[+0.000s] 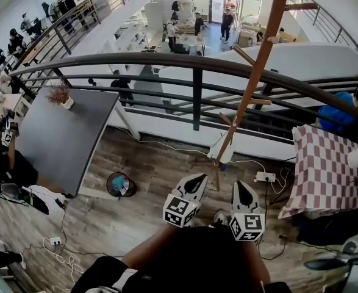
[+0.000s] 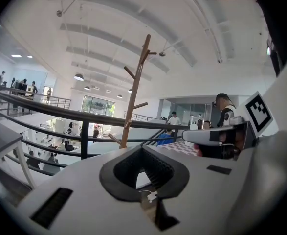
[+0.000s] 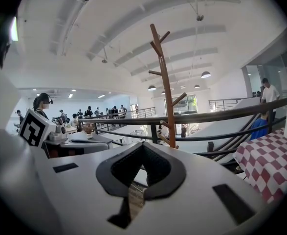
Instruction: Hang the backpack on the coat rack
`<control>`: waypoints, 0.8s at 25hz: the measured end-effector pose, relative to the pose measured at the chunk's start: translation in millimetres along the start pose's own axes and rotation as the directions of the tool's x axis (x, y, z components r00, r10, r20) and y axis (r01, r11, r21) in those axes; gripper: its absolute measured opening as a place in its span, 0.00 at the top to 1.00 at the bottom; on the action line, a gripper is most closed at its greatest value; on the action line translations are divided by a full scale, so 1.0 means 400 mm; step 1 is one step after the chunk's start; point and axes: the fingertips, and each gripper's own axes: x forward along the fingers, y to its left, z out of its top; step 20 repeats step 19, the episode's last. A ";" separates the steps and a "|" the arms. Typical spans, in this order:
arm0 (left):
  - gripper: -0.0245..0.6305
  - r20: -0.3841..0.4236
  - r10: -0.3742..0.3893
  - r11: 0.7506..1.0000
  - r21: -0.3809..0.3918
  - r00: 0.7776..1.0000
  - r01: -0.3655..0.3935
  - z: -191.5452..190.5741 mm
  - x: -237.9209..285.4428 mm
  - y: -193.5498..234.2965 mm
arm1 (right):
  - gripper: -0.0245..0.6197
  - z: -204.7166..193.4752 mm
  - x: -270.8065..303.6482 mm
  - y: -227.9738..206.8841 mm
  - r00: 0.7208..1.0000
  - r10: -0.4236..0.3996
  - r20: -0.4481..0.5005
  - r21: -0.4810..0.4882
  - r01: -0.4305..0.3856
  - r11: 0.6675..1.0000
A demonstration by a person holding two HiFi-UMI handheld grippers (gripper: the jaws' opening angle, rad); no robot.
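My left gripper (image 1: pixel 199 178) and right gripper (image 1: pixel 240 185) are both pinched closed on nothing, and with no backpack visible in any view, I risk reaching the coat rack (image 1: pixel 252 84) ahead empty-handed.

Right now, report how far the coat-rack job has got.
Done: nothing; the tall brown wooden coat rack has bare pegs. In hand: nothing; the white left gripper and white right gripper point towards it, fingers shut and empty. Left: everything; no backpack shows in any view, so fetch and hang it.
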 end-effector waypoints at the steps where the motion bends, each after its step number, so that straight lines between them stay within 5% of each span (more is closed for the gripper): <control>1: 0.95 -0.002 -0.006 1.000 0.010 1.000 0.006 -0.001 0.003 -0.005 | 0.94 0.000 0.001 -0.001 1.000 0.002 0.002 0.002 -0.002 1.000; 20: 0.95 -0.006 -0.021 1.000 -0.005 1.000 0.021 -0.002 0.032 -0.032 | 0.94 0.006 0.007 -0.015 1.000 0.014 0.015 -0.040 -0.013 0.999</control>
